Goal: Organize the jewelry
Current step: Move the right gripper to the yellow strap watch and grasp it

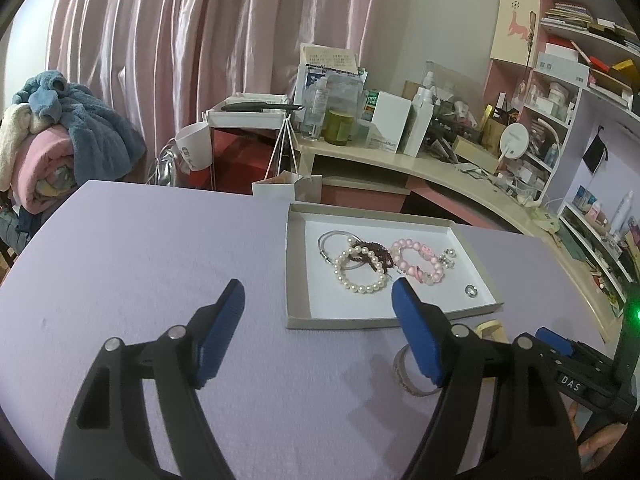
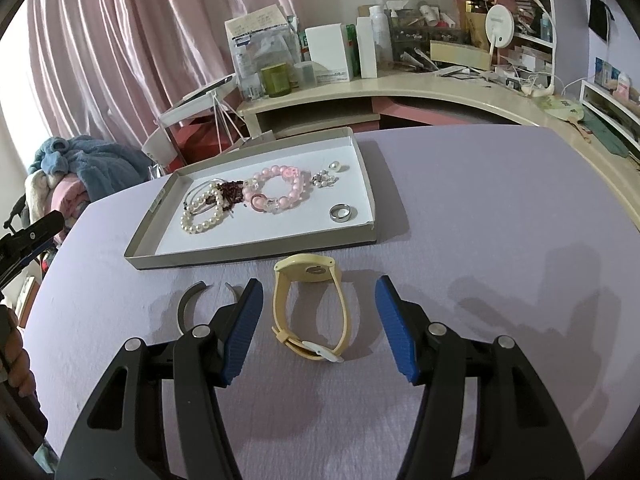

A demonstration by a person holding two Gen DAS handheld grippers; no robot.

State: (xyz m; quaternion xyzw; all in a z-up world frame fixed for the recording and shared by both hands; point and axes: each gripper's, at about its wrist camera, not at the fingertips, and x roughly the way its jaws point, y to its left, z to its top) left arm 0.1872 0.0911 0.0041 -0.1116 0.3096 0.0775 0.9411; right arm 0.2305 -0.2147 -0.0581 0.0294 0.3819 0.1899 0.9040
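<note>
A shallow grey tray [image 2: 248, 255] with a white floor lies on the lilac table. It holds a white pearl bracelet [image 2: 202, 216], a pink bead bracelet [image 2: 276, 194], a dark red bracelet [image 2: 232, 194], a silver ring [image 2: 341, 213] and small earrings [image 2: 326, 178]. In front of the tray a yellow watch [image 2: 312, 270] lies between the fingers of my right gripper [image 2: 319, 284], which is open; its pads stand clear of the strap. A silver cuff bangle [image 2: 183, 306] lies left of it. My left gripper [image 1: 318, 292] is open and empty before the tray [image 1: 340, 322], its right finger half hiding the cuff [image 1: 400, 370].
Behind the table are a cluttered curved desk [image 2: 400, 80] with bottles and boxes, pink shelves [image 1: 560, 80], a pink curtain [image 1: 200, 40] and a pile of blankets [image 1: 60, 132] at the left. A white paper bag [image 1: 286, 188] stands just beyond the table's far edge.
</note>
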